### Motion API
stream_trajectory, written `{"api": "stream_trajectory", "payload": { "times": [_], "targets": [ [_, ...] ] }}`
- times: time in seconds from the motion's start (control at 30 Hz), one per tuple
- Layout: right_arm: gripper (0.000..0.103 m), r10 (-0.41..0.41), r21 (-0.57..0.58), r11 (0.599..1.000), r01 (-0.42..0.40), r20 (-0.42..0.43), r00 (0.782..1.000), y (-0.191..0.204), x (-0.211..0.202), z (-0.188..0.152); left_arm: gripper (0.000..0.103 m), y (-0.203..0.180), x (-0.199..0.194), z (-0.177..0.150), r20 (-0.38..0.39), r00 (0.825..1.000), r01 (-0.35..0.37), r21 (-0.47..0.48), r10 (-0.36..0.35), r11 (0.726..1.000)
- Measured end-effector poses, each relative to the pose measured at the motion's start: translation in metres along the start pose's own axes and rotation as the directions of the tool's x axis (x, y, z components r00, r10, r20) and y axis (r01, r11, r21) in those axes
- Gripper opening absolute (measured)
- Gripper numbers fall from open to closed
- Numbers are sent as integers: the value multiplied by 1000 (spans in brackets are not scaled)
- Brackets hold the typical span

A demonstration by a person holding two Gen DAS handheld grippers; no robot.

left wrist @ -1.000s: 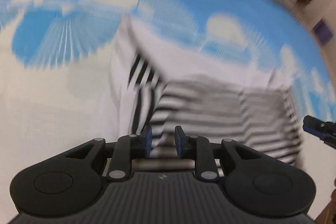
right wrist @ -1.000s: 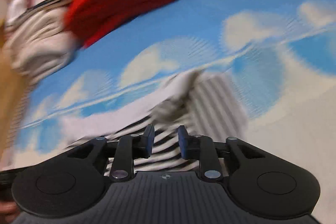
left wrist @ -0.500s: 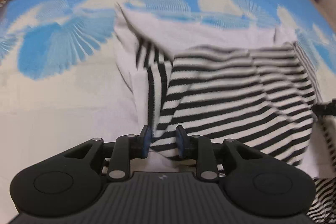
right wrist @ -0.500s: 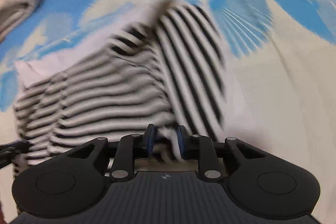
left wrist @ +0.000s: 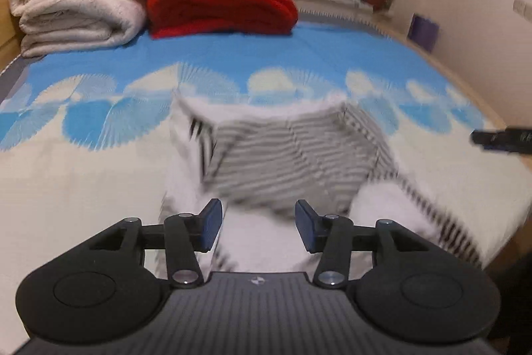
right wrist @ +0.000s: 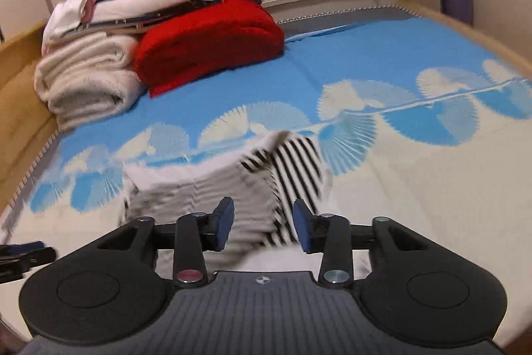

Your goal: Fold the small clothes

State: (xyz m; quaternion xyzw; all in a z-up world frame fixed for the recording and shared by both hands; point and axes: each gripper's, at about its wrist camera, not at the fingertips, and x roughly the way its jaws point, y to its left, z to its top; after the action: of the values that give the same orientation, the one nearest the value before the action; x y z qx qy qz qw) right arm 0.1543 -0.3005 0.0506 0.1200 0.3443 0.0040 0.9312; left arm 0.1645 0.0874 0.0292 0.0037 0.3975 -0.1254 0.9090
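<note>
The bedspread [left wrist: 83,188] lay bare across the lower left and the right of the left wrist frame, giving open passage there. The striped garment [left wrist: 292,155] occupied the frame centre, ahead of both grippers. At upper left, a stack of cream blankets [left wrist: 76,5] and a red blanket [left wrist: 216,2] blocked the far end. The wooden bed frame [right wrist: 20,95] bounded the left edge of the right wrist frame.

The left hand-held gripper [left wrist: 258,228], just opened (nothing between its jaws), hangs above the striped garment [left wrist: 292,155].
</note>
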Motion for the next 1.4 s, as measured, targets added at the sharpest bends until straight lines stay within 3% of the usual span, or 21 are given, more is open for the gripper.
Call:
{"api": "stream_trajectory", "payload": {
  "times": [0.1,0.2,0.23,0.37,0.53,0.67,0.83,0.97,1.13,1.23,1.3,1.33,1.4],
  "targets": [
    [44,-23,-11,1000,23,-45,999,-10,-10,-32,53,19,1,-32,-68,997,-29,-114,21,993],
    [44,-67,47,996,72,-100,993,-29,-10,-66,57,40,12,-57,-132,991,-13,-276,-25,961],
    [44,-81,63,994,90,-121,989,-35,-8,-76,62,45,19,-67,-168,985,-13,-309,-42,951],
    [44,-121,165,973,164,-246,962,-61,13,-104,63,55,46,-92,-343,939,-126,-361,-5,924],
    [50,-121,200,959,198,-342,932,-75,30,-120,69,57,56,-96,-347,936,-109,-421,-49,901],
    [51,-133,202,951,234,-415,900,-80,39,-135,69,52,63,-105,-395,918,-160,-426,-24,890],
    [51,-164,214,935,282,-445,880,-88,39,-147,69,50,64,-108,-397,917,-214,-417,34,883],
    [51,-159,222,933,285,-456,876,-88,44,-149,69,49,60,-110,-403,909,-279,-395,107,875],
    [51,-179,177,941,287,-458,871,-78,50,-148,69,44,63,-110,-402,911,-256,-382,90,888],
    [53,-188,167,942,291,-457,870,-75,51,-147,68,44,65,-109,-392,915,-265,-393,100,881],
    [52,-193,159,943,291,-450,872,-75,53,-147,65,41,65,-109,-387,914,-279,-374,124,884],
    [52,-197,156,943,293,-447,872,-74,53,-147,54,38,65,-109,-383,913,-284,-356,138,890],
    [49,-208,149,942,300,-440,873,-74,53,-147,22,37,63,-108,-369,920,-267,-346,131,900]
  ]
}}
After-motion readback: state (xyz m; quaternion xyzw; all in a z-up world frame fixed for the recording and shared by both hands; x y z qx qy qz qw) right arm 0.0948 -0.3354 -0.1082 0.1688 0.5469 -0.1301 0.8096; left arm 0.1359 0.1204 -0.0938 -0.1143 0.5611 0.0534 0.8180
